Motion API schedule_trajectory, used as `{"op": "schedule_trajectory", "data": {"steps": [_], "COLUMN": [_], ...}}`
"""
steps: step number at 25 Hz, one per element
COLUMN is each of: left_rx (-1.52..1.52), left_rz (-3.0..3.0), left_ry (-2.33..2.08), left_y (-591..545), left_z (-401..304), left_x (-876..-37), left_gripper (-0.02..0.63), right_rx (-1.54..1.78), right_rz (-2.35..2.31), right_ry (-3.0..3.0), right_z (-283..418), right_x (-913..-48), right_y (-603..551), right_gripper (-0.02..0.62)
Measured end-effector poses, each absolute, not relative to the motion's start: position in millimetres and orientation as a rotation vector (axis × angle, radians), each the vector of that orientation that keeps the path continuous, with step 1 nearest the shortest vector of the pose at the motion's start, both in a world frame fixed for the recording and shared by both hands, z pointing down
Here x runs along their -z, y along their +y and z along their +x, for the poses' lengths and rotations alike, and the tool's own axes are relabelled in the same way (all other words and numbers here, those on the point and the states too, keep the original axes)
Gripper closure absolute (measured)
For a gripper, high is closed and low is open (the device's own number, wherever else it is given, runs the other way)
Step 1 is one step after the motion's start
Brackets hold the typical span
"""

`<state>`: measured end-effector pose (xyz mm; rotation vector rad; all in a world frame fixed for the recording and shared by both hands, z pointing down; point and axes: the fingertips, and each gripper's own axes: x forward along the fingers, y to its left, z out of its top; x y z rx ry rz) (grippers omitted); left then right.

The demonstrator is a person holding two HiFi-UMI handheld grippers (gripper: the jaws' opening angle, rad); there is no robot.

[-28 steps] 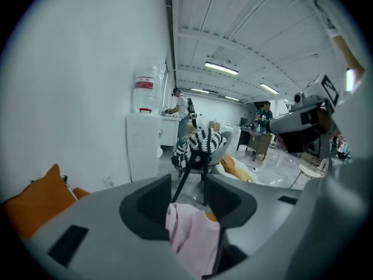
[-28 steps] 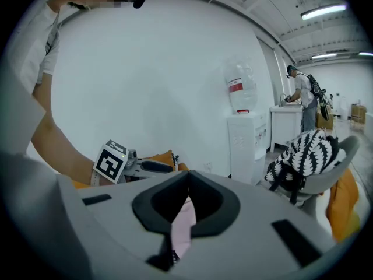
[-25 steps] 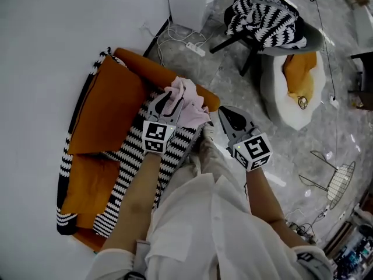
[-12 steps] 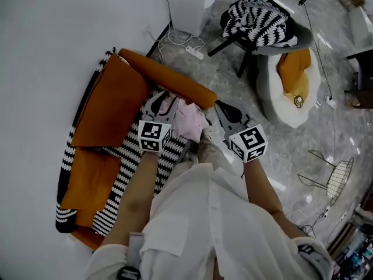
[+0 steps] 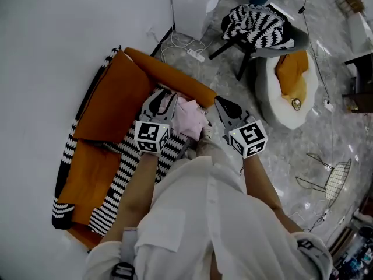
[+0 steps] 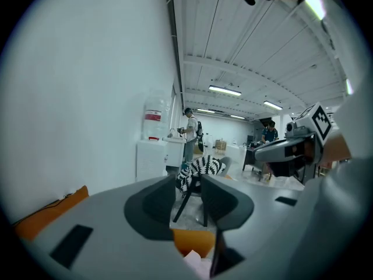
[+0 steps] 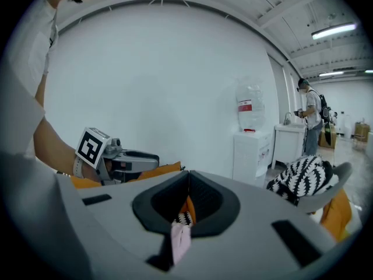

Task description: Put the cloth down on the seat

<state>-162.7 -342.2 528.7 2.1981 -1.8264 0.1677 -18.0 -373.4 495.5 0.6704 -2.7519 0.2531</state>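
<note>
A crumpled pink cloth (image 5: 190, 116) lies between my two grippers, over the striped throw (image 5: 123, 163) on the orange seat (image 5: 113, 101), close to the orange armrest (image 5: 175, 77). My left gripper (image 5: 165, 94) is at the cloth's left edge. Its jaws are closing but still stand apart, with a bit of cloth (image 6: 197, 265) low between them and no pad pressing on it. My right gripper (image 5: 220, 102) is at the cloth's right edge, shut on a pink strip of the cloth (image 7: 179, 241). Each gripper sees the other: left gripper (image 7: 119, 159), right gripper (image 6: 288, 150).
A grey chair draped with a black-and-white cloth (image 5: 261, 21) stands behind the seat. Beside it sits a white round cushion bed (image 5: 278, 107) with an orange pillow. A power strip and cables (image 5: 194, 51) lie on the marble floor by a white cabinet (image 5: 189, 2). A wire basket (image 5: 336, 181) is at the right.
The pink cloth, earlier bunched up over the left gripper, has sunk and now lies lower between the two grippers. The left jaws have narrowed.
</note>
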Motion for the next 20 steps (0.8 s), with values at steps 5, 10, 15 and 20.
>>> {"op": "schedule_trajectory", "data": {"steps": [5, 10, 15, 20], "left_rx": [-0.150, -0.115, -0.119, -0.112], "left_rz": [2.227, 2.219, 2.244, 2.254], "left_ry": [-1.912, -1.988, -2.047, -2.059], "left_y": [-318.7, -292.3, -258.1, -232.3], "left_z": [-178.3, -197.4, -211.5, -219.9], "left_x": [-494.1, -462.4, -434.3, -424.4], "left_gripper": [0.502, 0.568, 0.578, 0.578], "right_rx": [-0.219, -0.163, -0.127, -0.121], "right_rz": [0.697, 0.717, 0.755, 0.758], "right_ry": [-2.773, -2.779, -2.782, -2.786], "right_z": [-14.9, -5.0, 5.9, 13.1], "right_x": [-477.0, -459.3, -443.4, -433.3], "right_y": [-369.9, -359.3, -344.5, -328.1], "right_gripper": [0.584, 0.586, 0.586, 0.588]}}
